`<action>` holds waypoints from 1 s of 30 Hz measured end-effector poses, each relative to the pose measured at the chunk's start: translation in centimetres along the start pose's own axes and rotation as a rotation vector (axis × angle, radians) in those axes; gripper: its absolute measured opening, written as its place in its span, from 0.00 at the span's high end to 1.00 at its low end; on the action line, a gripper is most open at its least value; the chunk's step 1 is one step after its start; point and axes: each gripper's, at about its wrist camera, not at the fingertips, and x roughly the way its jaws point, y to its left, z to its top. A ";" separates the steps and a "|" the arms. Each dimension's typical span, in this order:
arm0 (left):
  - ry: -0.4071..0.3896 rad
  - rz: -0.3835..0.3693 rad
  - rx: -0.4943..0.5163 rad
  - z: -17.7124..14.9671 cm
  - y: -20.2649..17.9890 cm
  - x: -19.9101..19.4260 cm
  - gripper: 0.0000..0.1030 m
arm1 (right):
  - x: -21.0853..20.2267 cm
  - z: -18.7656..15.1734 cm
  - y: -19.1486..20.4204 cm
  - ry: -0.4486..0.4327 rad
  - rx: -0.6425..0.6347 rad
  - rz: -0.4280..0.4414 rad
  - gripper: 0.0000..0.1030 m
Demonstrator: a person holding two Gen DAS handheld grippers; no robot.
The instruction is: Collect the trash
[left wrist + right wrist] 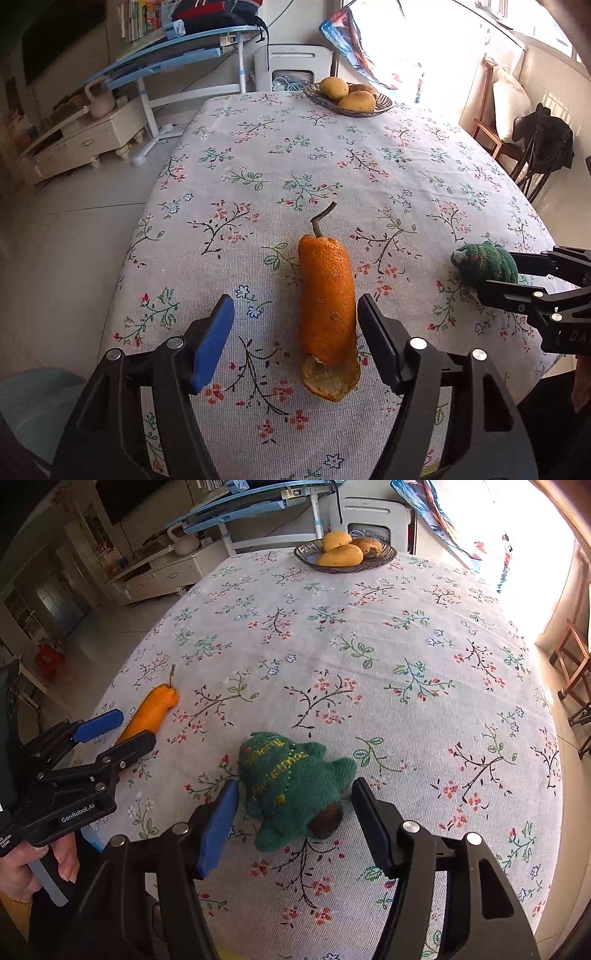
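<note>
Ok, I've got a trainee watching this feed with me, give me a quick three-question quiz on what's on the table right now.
1. True or false: the left gripper is clamped shut on the long orange peel with a stem.
2. Which item lies between the right gripper's fingers?
A. a mango
B. the green knitted tree-shaped toy
C. a bottle
3. Fill in: the dark woven bowl at the far end of the floral tablecloth holds ____.

Key: 1 false, its jaws stand open around the peel; 2 B; 3 yellow mangoes.
</note>
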 end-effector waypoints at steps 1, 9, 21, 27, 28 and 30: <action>-0.001 0.001 0.001 0.0 0.0 0.0 0.35 | 0.0 0.0 0.0 0.000 -0.001 0.000 0.40; -0.002 0.002 0.000 0.0 -0.1 0.0 0.34 | 0.0 -0.1 0.1 -0.001 -0.007 -0.004 0.38; 0.001 0.008 0.007 0.1 -0.5 0.3 0.31 | 0.0 0.0 0.4 -0.002 -0.017 -0.011 0.38; 0.003 0.014 0.014 0.1 -0.6 0.5 0.30 | 0.0 0.0 0.5 -0.003 -0.020 -0.012 0.38; 0.003 0.015 0.016 0.1 -0.7 0.5 0.30 | 0.0 0.0 0.5 -0.003 -0.021 -0.013 0.38; 0.003 0.016 0.018 0.1 -0.7 0.5 0.30 | 0.0 0.0 0.5 -0.003 -0.022 -0.014 0.38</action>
